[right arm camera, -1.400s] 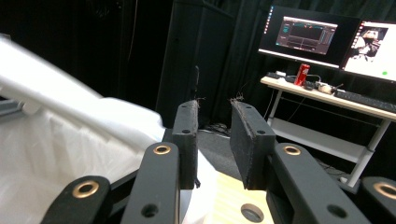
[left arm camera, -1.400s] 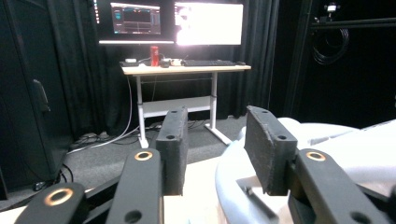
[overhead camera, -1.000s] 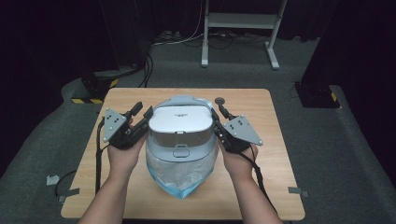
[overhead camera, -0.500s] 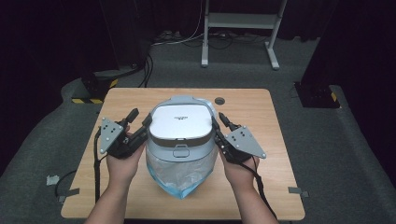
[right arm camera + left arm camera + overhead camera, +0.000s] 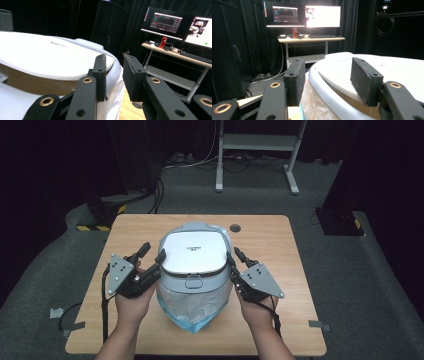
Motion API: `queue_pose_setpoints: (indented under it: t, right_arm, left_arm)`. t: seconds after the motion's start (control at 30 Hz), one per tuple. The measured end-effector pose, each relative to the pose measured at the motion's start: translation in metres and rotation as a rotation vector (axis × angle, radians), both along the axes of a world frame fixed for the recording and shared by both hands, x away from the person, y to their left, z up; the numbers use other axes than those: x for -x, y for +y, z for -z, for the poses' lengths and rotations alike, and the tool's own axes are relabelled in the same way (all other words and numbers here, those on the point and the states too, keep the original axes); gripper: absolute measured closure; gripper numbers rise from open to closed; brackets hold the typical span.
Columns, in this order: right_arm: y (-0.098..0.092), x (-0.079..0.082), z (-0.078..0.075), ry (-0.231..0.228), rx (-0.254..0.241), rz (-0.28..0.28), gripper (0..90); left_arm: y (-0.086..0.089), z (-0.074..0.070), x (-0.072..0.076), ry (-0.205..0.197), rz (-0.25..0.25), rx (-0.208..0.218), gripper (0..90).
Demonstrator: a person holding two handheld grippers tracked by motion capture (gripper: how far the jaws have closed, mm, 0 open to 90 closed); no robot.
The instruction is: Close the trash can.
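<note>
While the white lidded bin (image 5: pixel 194 257) sits mid-table (image 5: pixel 280 245) unmoved, both hands have drawn nearer the person | liner bag (image 5: pixel 192 307) hangs below | left gripper (image 5: pixel 151 254) wide, straddling rim | right gripper (image 5: pixel 234 256) narrow, beside rim

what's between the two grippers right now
In the high view, the white lidded bin with its plastic liner sits between the left gripper and the right gripper.

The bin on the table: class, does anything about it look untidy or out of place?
Yes. The bin has its plastic liner spilling out below the lid on the near side, bunched and drooping to a point instead of tucked in. Both grippers flank the rim, left gripper, right gripper.
</note>
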State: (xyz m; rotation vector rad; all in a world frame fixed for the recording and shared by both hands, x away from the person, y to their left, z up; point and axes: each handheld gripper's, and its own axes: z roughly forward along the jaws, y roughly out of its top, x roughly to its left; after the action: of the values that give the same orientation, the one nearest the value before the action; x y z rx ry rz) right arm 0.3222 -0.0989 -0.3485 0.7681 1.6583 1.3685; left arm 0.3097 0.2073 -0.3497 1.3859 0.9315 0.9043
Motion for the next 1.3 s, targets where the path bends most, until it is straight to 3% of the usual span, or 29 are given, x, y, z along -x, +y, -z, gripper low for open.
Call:
queue_pose_setpoints:
  t: [0.3, 0.4, 0.6, 0.73, 0.87, 1.07, 1.3]
  right_arm:
    - [-0.002, 0.001, 0.003, 0.012, -0.010, -0.008, 70.3]
    - [-0.002, 0.002, -0.001, 0.008, -0.029, -0.034, 64.9]
    - [0.007, 0.003, -0.003, -0.001, -0.017, -0.046, 60.0]
    - [0.006, 0.005, 0.002, -0.004, -0.032, -0.056, 61.6]
    - [0.003, 0.005, 0.004, 0.009, -0.049, -0.071, 62.3]
    - [0.007, 0.006, 0.005, 0.013, -0.017, -0.069, 66.6]
    - [0.009, 0.009, 0.007, -0.006, -0.017, -0.062, 67.5]
  left_arm:
    - [-0.002, 0.006, 0.002, 0.012, -0.015, -0.015, 39.1]
    - [-0.001, 0.007, 0.002, 0.009, -0.014, -0.012, 38.6]
    - [-0.002, 0.009, 0.002, 0.004, -0.018, -0.010, 38.2]
    - [-0.001, 0.009, 0.002, 0.012, -0.009, 0.004, 38.3]
    - [-0.002, 0.009, 0.003, 0.004, -0.015, -0.009, 38.6]
    - [-0.003, 0.010, 0.004, -0.001, -0.015, -0.031, 40.1]
    - [-0.004, 0.008, 0.005, -0.002, -0.025, -0.039, 40.0]
